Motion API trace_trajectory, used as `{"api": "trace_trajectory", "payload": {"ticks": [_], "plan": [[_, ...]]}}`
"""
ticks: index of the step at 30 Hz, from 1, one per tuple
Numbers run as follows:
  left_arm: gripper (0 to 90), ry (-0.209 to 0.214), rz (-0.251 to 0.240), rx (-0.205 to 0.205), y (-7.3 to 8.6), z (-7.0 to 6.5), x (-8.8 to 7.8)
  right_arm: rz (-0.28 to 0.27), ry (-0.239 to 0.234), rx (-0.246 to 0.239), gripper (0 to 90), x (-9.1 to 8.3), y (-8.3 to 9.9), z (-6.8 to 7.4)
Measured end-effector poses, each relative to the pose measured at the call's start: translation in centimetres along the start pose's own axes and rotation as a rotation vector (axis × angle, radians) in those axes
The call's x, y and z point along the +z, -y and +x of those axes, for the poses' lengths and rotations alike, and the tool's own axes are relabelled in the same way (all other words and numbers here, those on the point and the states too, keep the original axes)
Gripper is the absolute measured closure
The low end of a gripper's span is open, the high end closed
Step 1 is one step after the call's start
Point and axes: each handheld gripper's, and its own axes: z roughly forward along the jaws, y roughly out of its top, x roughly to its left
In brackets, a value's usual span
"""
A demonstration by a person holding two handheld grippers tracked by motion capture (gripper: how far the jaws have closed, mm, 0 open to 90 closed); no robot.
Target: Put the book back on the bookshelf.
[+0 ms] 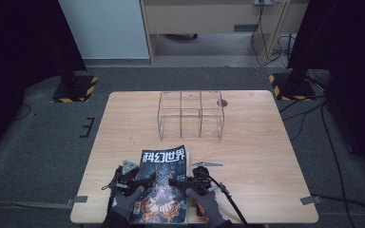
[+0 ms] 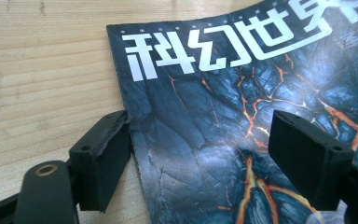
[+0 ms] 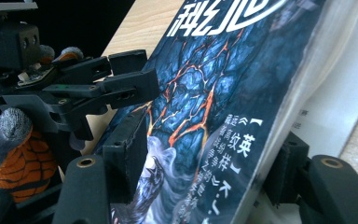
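A magazine (image 1: 164, 185) with a dark blue cover, orange cracks and white characters lies on the wooden table (image 1: 261, 156) near its front edge. My left gripper (image 1: 141, 183) is at the magazine's left edge. In the left gripper view the gripper (image 2: 200, 144) is open, one jaw beside the edge of the magazine (image 2: 214, 107) and one over the cover. My right gripper (image 1: 175, 182) comes in from the right side. In the right gripper view its jaws (image 3: 209, 144) stand open astride the raised right part of the magazine (image 3: 200, 93), with the left gripper (image 3: 121, 81) beyond.
A clear acrylic organizer (image 1: 190, 116) with several compartments stands at the middle back of the table. A small grey plate (image 1: 207, 164) sits just right of the magazine's top corner. Gloved hands (image 1: 208, 204) enter at the table's front edge. Cables trail on the floor at right.
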Motion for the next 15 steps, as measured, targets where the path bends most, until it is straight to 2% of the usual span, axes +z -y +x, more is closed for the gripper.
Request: {"api": "trace_trajectory", "payload": {"ticks": [1, 3, 10, 15], "plan": [[20.4, 0.003, -0.001, -0.001, 0.0, 0.0, 0.0, 0.011, 0.003, 0.002, 40.6, 0.0, -0.1, 0.0], [20.4, 0.007, -0.003, -0.008, 0.0, 0.1, 0.0, 0.039, 0.009, -0.03, 40.5, 0.1, -0.5, 0.1], [20.3, 0.01, -0.009, -0.027, 0.0, 0.3, -0.1, 0.073, 0.032, -0.099, 38.8, 0.5, -1.4, 0.2], [20.3, 0.002, -0.009, -0.023, 0.0, 0.3, -0.1, 0.108, 0.055, -0.149, 37.4, 1.2, -2.2, 0.5]]}}
